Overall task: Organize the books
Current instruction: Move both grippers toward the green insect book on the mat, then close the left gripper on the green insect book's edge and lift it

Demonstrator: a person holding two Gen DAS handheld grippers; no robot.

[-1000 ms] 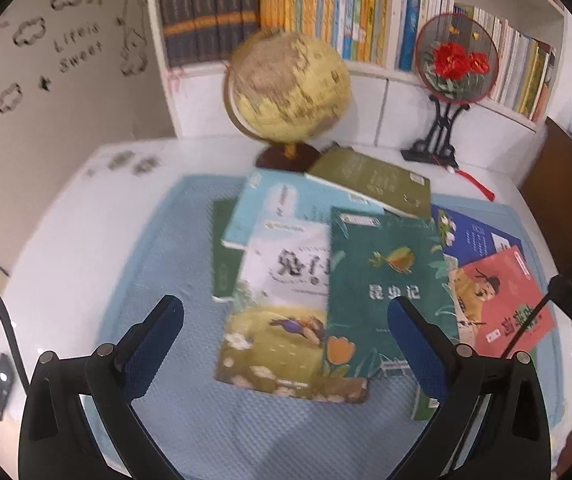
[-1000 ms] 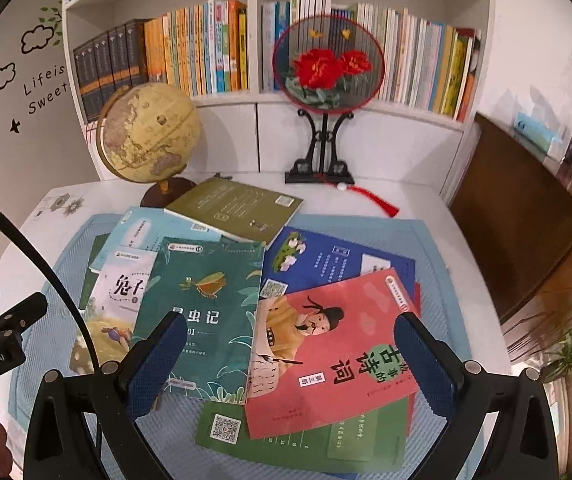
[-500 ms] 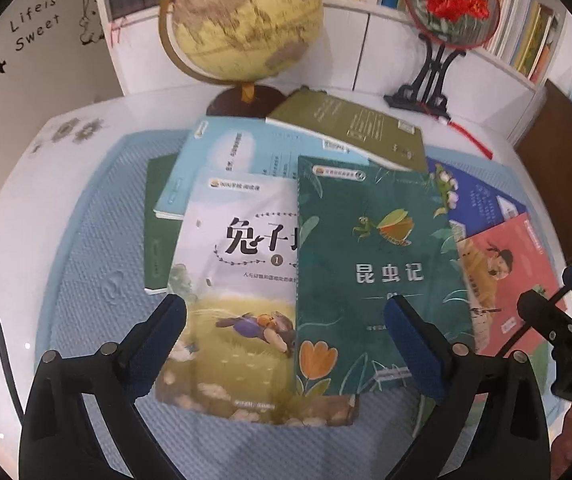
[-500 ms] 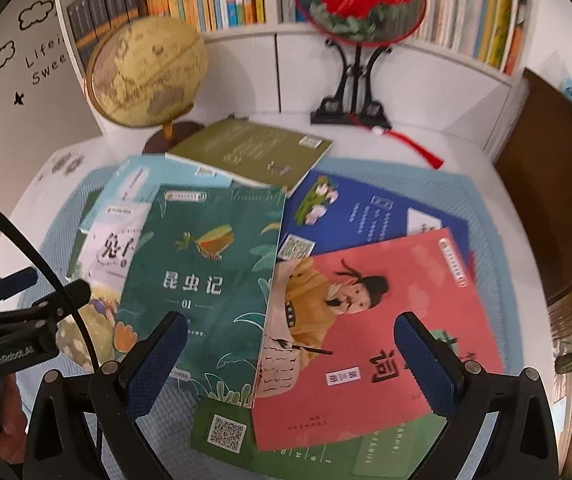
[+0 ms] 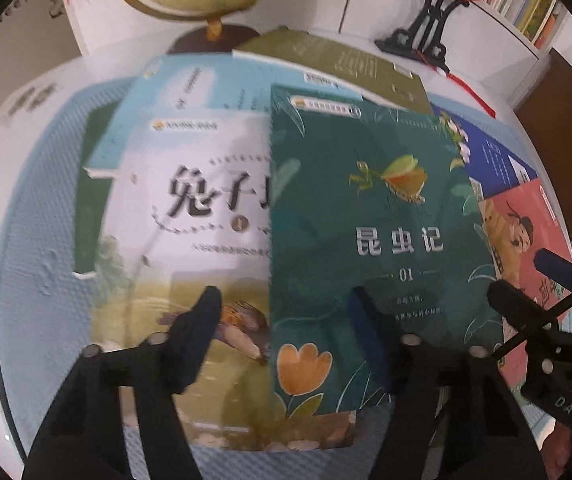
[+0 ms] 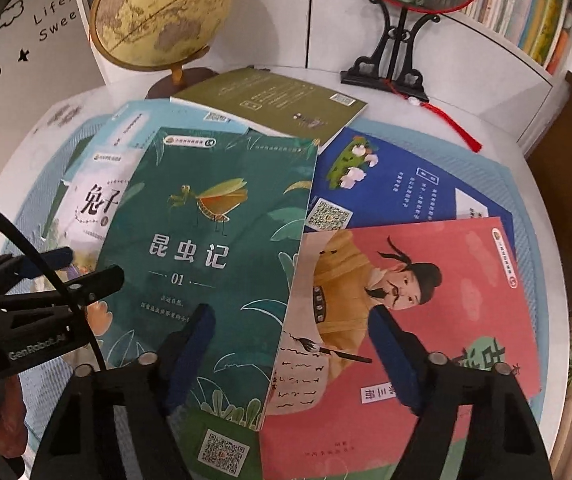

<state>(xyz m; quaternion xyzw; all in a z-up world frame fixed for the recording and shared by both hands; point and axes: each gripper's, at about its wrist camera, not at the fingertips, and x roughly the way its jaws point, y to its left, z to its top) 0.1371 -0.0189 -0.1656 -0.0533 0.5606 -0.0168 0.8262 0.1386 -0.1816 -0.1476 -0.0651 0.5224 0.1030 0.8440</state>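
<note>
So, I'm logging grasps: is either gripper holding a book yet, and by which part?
Nothing is held. The left gripper and right gripper are closing above the dark green insect-cover book, gripping no edge.

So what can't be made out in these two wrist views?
- Rabbit book, left wrist: title cut off by the dark green insect book; motion blur.
- Bottom green book, right wrist: mostly buried under the insect book and red poetry book.
- Shelf spines, right wrist: too small.

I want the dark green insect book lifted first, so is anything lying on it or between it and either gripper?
Nothing visible covers the dark green insect book. It lies on top of the white rabbit book and red poetry book. The left gripper and right gripper, jaws closing, are just above it.
</note>
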